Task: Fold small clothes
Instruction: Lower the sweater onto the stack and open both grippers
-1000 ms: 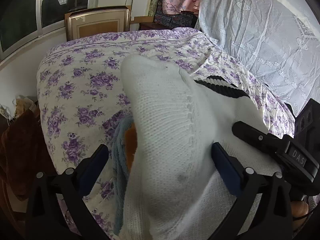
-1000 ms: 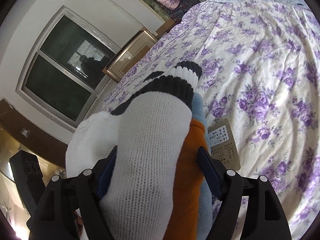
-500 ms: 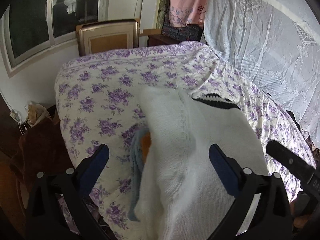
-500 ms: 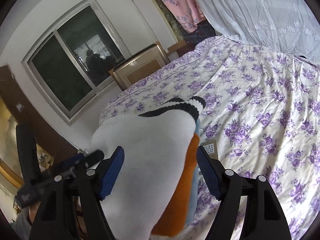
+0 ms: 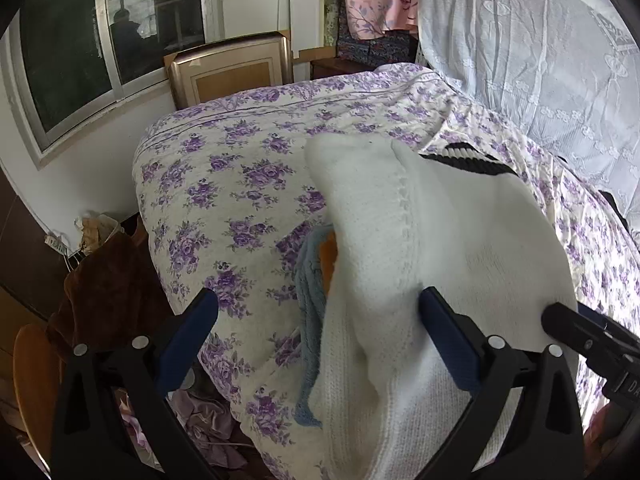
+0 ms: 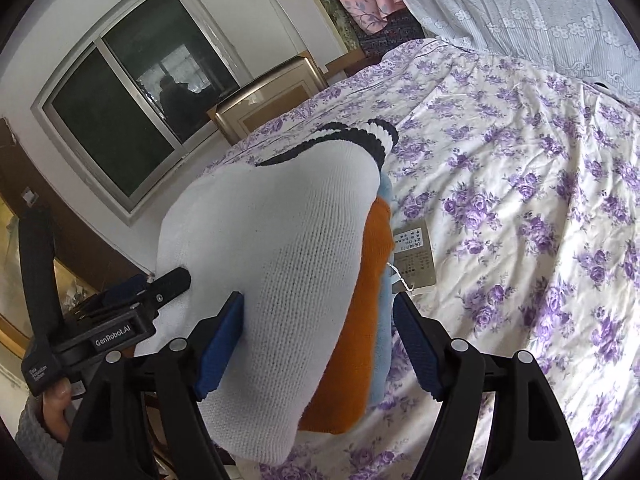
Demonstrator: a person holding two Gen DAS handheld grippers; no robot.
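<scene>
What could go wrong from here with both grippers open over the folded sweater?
The white sweater lies near the bed's corner; a nudge from the left gripper or right gripper might tip it off. The bulging top layer may spring open. The paper tag could snag.

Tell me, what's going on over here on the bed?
A person holds a claw in each hand over the purple-flowered bedspread. The white knitted garment with black trim lies folded over orange and light blue layers. Both the left claw and right claw are open around it, gripping nothing.
</scene>
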